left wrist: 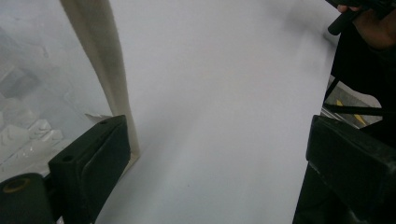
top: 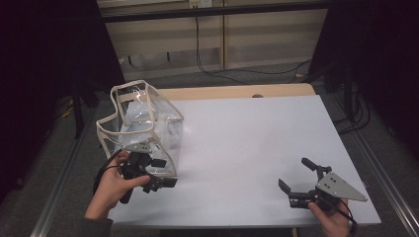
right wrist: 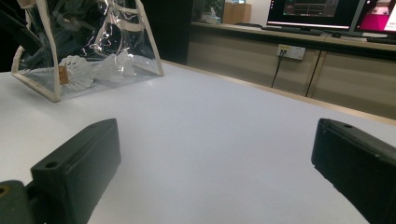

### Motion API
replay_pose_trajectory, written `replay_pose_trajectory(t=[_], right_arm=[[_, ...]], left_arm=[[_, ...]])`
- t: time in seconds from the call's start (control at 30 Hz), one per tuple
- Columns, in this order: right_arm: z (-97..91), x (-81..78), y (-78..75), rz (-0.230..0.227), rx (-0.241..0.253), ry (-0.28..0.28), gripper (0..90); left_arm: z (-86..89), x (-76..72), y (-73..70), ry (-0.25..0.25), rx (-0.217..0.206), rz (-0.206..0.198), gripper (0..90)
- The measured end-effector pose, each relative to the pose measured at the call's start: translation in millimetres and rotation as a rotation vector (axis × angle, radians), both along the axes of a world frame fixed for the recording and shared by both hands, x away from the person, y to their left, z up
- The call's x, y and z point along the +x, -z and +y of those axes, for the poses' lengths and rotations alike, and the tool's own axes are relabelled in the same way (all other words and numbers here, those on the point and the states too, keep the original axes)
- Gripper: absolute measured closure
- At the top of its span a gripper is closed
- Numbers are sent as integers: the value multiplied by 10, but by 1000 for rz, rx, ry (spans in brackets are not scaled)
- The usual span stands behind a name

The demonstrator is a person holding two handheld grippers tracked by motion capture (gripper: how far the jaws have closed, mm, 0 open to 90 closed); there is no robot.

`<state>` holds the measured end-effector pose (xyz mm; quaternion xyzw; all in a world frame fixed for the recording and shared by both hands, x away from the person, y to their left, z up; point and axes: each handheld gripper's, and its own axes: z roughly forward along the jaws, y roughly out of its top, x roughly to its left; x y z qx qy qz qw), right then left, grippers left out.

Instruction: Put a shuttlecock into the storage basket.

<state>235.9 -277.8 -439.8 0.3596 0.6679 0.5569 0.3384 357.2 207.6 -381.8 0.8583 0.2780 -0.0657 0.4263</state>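
**Clear pouch waits at table's left edge, both grippers spread wide**

A transparent plastic bag [top: 141, 131] with cream fabric trim stands upright on the left side of the white table [top: 257, 148], with white shuttlecocks [right wrist: 77, 72] seen through its wall in the right gripper view. It looks light and floppy, its film walls glossy and likely slick; the stitched trim [left wrist: 105, 70] along the edges looks like the firmer, surer place to pinch. The left gripper [top: 160, 180] sits at the bag's near bottom corner, jaws wide apart, 1 jaw just beside the trim and nothing held; actual contact cannot be told. The right gripper [top: 296, 180] rests well apart near the table's front right, jaws likewise fully spread and empty.
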Motion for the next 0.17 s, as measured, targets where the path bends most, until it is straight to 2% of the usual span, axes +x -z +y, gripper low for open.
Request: replay_pose_trajectory(t=[0.17], right_arm=[[-1, 6, 1, -1, 0, 0, 13]], left_arm=[[11, 1, 66, -7, -1, 5, 65]])
